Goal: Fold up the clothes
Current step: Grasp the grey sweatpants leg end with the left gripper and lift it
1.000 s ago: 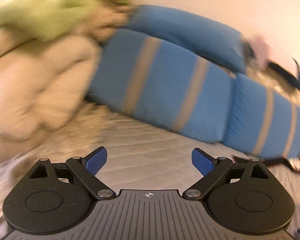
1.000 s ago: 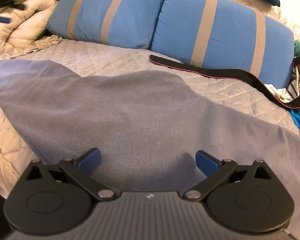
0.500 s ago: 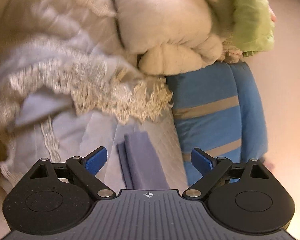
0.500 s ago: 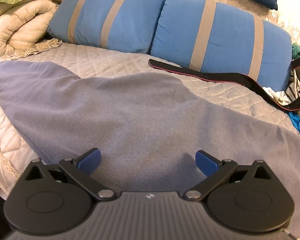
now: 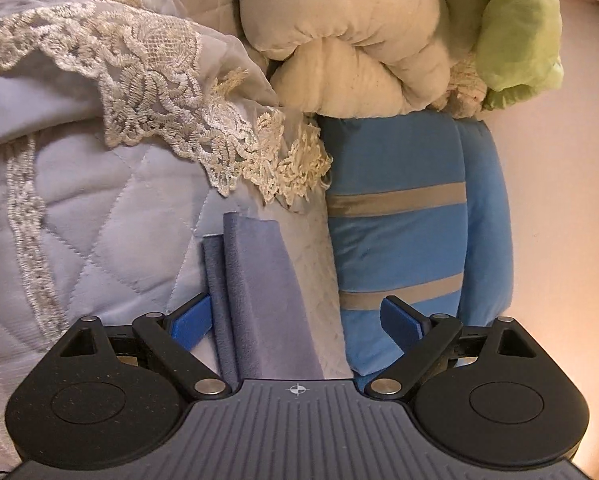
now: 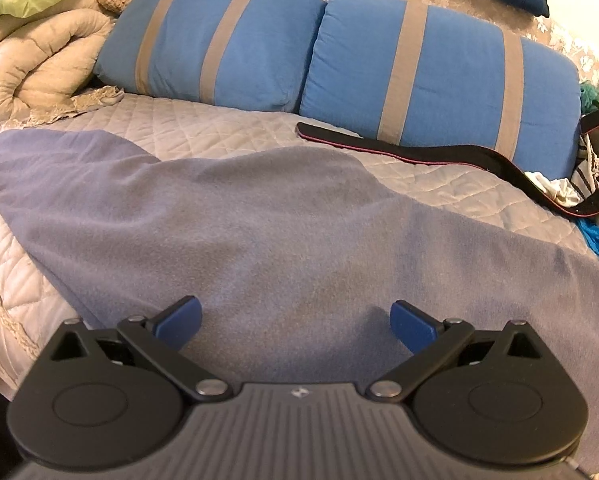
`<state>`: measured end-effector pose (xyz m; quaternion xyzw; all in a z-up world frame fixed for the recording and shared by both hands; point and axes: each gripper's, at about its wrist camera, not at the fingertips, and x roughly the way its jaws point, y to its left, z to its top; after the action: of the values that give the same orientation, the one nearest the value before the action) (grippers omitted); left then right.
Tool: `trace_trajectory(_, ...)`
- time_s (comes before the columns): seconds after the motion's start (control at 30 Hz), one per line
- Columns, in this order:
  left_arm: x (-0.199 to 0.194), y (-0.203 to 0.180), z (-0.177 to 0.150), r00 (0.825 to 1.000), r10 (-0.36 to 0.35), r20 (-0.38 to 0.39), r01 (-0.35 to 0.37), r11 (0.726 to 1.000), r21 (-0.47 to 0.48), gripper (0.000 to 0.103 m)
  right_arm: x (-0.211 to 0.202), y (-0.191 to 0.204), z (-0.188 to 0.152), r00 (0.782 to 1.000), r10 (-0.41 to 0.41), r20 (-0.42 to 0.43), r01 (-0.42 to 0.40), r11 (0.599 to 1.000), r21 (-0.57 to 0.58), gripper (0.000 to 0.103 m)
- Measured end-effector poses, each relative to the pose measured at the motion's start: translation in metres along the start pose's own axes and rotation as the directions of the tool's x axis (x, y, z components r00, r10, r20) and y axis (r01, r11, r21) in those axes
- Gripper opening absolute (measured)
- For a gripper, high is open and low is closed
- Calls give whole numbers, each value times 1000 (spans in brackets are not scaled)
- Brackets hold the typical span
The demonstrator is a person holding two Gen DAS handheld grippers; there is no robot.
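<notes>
The left hand-held gripper (image 5: 295,320) stands wide open at a corner of the grey-blue garment (image 5: 259,292) – its pads clear of the cloth. The right hand-held gripper (image 6: 295,320) hangs open over that garment (image 6: 259,220), spread flat on the quilted bed (image 6: 219,128) before two blue pillows (image 6: 439,68).

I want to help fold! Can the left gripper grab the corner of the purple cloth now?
Probably yes. The left gripper is open, and the purple cloth's corner already lies between its fingers, with nothing covering it. The lace trim sits farther ahead, out of the way.
</notes>
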<state>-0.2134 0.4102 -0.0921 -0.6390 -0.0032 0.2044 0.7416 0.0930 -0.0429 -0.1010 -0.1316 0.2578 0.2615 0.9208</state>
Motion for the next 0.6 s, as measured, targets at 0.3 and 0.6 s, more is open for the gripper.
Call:
trace_trajectory(0.3,-1,-8,1,990,138,8,-138,990,37,5,0,2,-3,1000,-10,15,10,1000,6,103)
trace_trajectory(0.6,-25,-96,-13,996,90,13,-86,894,441,4,2,-2,-5,999,11,30,-12,1000,12,103)
